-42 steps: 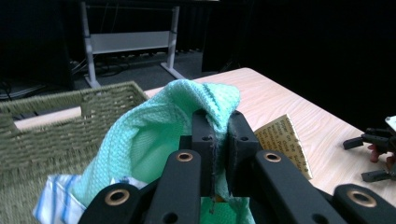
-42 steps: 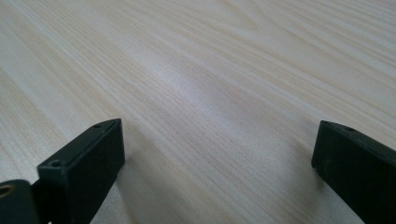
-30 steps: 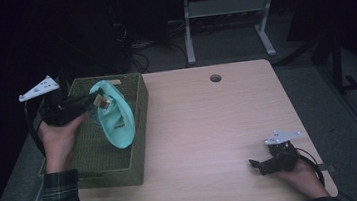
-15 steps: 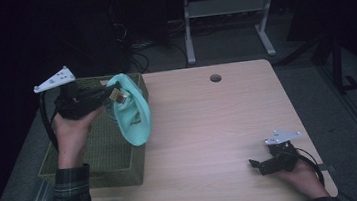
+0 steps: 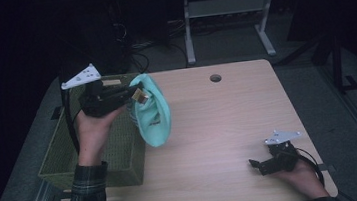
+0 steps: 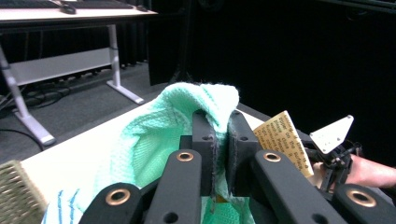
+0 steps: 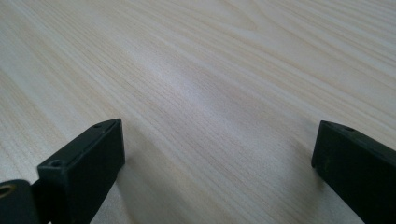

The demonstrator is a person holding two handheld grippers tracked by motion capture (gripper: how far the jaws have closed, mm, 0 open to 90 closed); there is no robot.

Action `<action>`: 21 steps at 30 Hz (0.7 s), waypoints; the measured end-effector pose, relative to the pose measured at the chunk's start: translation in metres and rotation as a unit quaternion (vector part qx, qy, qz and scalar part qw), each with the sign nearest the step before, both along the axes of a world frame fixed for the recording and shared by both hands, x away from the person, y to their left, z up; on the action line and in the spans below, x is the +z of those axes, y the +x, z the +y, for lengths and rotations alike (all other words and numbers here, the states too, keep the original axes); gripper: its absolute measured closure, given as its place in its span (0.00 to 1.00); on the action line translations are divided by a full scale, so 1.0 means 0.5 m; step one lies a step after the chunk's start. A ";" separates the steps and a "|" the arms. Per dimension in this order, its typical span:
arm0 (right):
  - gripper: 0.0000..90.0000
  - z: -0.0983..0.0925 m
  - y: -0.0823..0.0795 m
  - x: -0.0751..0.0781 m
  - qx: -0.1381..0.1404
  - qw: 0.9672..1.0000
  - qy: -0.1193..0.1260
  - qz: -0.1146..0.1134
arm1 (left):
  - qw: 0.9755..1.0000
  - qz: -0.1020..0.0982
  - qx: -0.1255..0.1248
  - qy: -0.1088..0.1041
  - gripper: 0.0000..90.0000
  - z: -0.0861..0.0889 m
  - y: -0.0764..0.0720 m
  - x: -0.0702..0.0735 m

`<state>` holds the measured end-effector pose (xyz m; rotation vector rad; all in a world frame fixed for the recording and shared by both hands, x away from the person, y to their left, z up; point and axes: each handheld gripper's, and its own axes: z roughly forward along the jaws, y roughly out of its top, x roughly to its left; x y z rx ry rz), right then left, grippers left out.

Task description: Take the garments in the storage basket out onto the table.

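While the pale wooden tabletop [image 5: 229,125] stays mostly bare, the action sits at its left edge, where a green woven basket [image 5: 62,160] rests partly over the side. A second ago the mint-green knitted garment [image 5: 153,115] hung above the basket's inside; now it hangs past the basket's right rim, over the bare wood, clear of the surface. That shift to the right suggests the garment is being lifted out of the basket to be laid on the open wood, a step that looks well under way but not finished, since the cloth dangles in the air.

The left hand-held gripper [image 5: 133,91] carries it, held level and pointing right. In the left gripper view its two black jaws are pressed together on a fold of the knit near the top edge, with a tan paper label [image 6: 283,140] sticking out just beside them.

At the near right corner, the right hand-held gripper [image 5: 254,165] rests low on the wood in the person's hand, in the same spot as a second ago. Its jaws are spread wide with nothing between them.
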<state>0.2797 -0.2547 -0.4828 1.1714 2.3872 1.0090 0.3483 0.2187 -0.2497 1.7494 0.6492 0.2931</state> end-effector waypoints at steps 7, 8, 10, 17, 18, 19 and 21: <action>0.02 0.000 0.000 0.000 0.000 1.000 0.000 0.000 | 1.000 0.002 -0.025 0.001 0.93 -0.050 0.000 -0.015; 0.02 0.000 0.000 0.000 0.000 1.000 0.000 0.000 | 1.000 0.002 -0.029 0.001 0.93 -0.058 0.000 -0.018; 0.02 0.000 0.000 0.000 0.000 1.000 0.000 0.000 | 0.999 0.003 -0.037 0.004 0.93 -0.074 0.000 -0.021; 0.02 0.000 0.000 0.000 0.000 1.000 0.000 0.000 | 0.998 0.006 -0.063 0.010 0.93 -0.126 -0.001 -0.038; 0.02 0.000 0.000 0.000 0.000 1.000 0.000 0.000 | 0.998 0.007 -0.066 0.010 0.93 -0.133 -0.001 -0.041; 0.02 0.000 0.000 0.000 0.000 1.000 0.000 0.000 | 0.997 0.008 -0.070 0.011 0.93 -0.140 -0.001 -0.044; 0.02 0.000 0.000 0.000 0.000 1.000 0.000 0.000 | 0.997 0.010 -0.079 0.015 0.93 -0.156 0.000 -0.055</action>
